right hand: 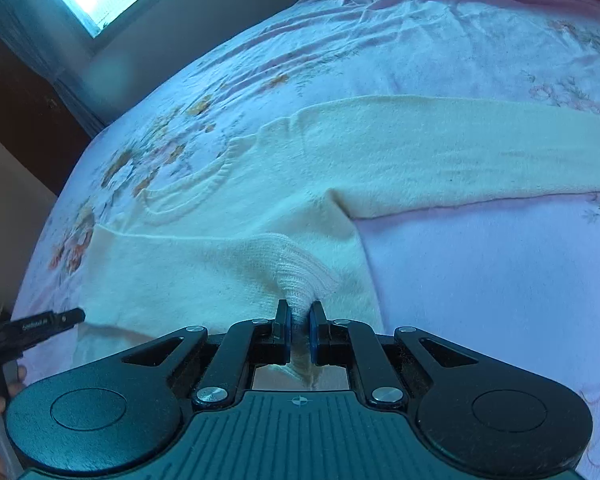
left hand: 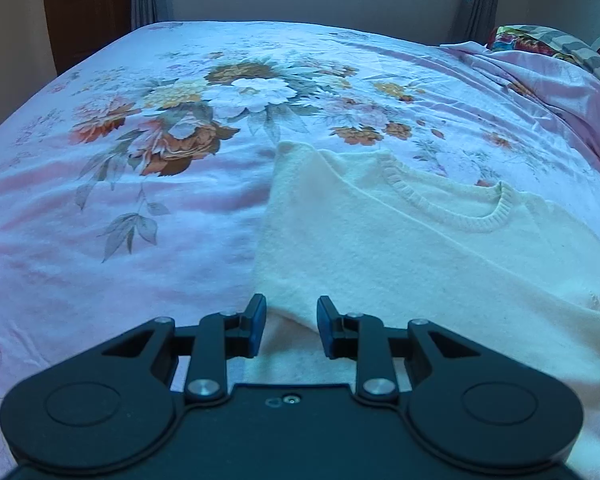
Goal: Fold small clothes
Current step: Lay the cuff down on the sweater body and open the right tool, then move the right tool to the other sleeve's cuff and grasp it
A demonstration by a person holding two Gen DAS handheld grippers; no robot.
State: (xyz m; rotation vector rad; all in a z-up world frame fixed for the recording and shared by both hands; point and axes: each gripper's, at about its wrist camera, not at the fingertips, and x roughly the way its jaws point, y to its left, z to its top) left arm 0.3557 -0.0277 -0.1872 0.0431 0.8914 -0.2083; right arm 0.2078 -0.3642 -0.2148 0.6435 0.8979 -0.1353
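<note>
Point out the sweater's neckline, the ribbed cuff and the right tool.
neckline (left hand: 456, 208): left wrist view, on the ribbed collar band.
ribbed cuff (right hand: 300, 270): right wrist view, on the knit ribbing just ahead of the pads.
right tool (right hand: 300, 322): right wrist view, midway between its fingertips, shut on the cuff.

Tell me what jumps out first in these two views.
A cream knit sweater lies spread on the floral bedsheet, one sleeve stretched out to the right. The right tool is shut on a ribbed cuff. The left tool hangs open at the sweater's edge.
</note>
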